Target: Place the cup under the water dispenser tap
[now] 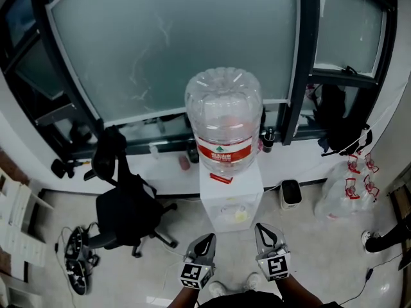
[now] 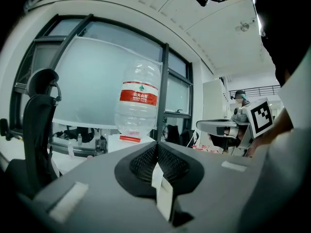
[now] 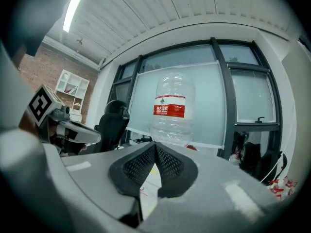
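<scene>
A white water dispenser [image 1: 231, 194] stands against the window wall, topped by a large clear bottle [image 1: 223, 117] with a red label. The bottle [image 2: 138, 103] also shows ahead in the left gripper view, and the bottle [image 3: 172, 108] in the right gripper view. No cup shows in any view. My left gripper [image 1: 207, 238] and right gripper [image 1: 263, 228] hang side by side just in front of the dispenser, both pointing at it. The left gripper [image 2: 156, 144] has its pads together with nothing between them. The right gripper [image 3: 154, 143] is likewise shut and empty.
A black office chair [image 1: 125, 197] stands left of the dispenser, with a tangle of cables [image 1: 77, 262] on the floor beyond it. Right of the dispenser are a small white bin [image 1: 291, 193] and plastic bags [image 1: 350, 185]. A person's shoe [image 1: 379, 239] shows at far right.
</scene>
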### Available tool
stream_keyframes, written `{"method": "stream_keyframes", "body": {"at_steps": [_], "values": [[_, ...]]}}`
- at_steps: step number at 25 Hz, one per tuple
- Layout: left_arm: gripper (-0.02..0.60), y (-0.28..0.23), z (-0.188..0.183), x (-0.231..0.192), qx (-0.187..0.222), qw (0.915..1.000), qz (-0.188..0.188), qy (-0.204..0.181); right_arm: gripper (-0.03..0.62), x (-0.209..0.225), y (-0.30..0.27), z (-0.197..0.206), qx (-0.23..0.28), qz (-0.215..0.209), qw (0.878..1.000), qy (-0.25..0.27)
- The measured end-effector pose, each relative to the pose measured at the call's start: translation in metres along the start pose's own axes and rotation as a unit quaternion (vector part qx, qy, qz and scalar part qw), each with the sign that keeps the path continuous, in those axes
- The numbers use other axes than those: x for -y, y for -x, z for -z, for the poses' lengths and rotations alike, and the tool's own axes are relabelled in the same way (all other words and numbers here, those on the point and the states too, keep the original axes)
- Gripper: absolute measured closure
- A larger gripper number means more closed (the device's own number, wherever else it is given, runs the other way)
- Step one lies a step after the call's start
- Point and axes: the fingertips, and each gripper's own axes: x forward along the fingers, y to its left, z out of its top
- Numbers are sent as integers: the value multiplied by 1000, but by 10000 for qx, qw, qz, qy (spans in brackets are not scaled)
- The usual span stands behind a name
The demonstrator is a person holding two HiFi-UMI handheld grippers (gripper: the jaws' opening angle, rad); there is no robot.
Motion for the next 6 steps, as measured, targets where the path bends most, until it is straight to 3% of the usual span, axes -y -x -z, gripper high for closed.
{"method": "stream_keyframes", "body": {"at_steps": [6], "values": [[569, -1, 0, -3, -4, 10000, -12, -19, 592, 0, -3, -1, 13, -31, 10000, 34]]}}
